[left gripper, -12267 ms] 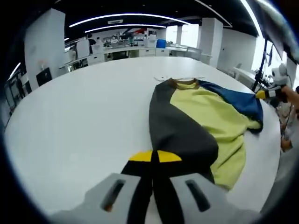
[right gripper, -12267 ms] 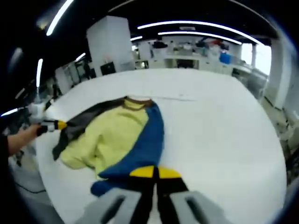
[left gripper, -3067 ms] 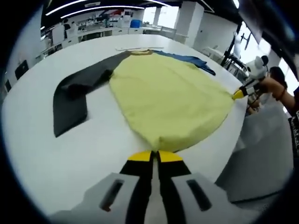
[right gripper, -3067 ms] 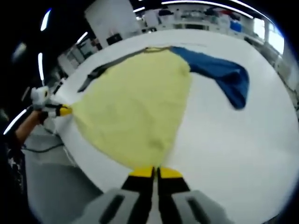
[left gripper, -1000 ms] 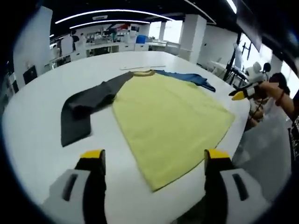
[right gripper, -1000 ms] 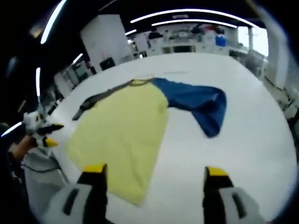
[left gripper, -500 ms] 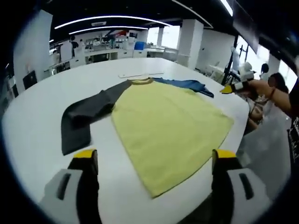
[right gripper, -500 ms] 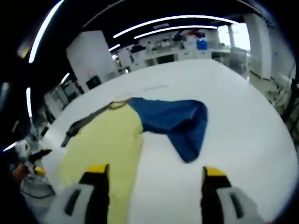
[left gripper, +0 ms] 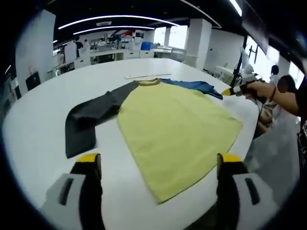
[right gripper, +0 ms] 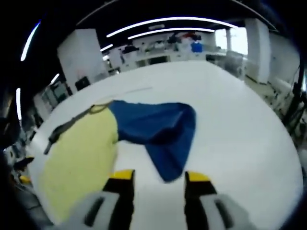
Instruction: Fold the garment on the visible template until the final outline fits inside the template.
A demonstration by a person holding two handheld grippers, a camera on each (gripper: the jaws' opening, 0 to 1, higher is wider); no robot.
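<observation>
A long-sleeved garment lies spread flat on a white round table point(left gripper: 33, 110). It has a yellow body point(left gripper: 175, 127), a dark grey sleeve point(left gripper: 88, 120) bent toward me, and a blue sleeve point(left gripper: 196, 86) at the far side. My left gripper point(left gripper: 159, 160) is wide open above the yellow hem, touching nothing. In the right gripper view the blue sleeve point(right gripper: 160, 127) lies folded, its cuff end reaching between the jaws of my right gripper point(right gripper: 159, 176), which is open with a narrow gap. That gripper point(left gripper: 229, 90) also appears in a hand by the blue sleeve. The yellow body point(right gripper: 79, 158) lies to its left.
A thin pale strip point(left gripper: 146, 75) lies on the table just beyond the collar. The table's edge runs close to the hem at the right, where a person's arm point(left gripper: 283, 96) reaches in. Benches and pillars stand far behind. Bare tabletop point(right gripper: 235, 129) spreads right of the blue sleeve.
The right gripper has moved in over the blue sleeve's cuff and its jaws have narrowed. The left gripper, opened off the hem a second ago, hangs still and wide.
</observation>
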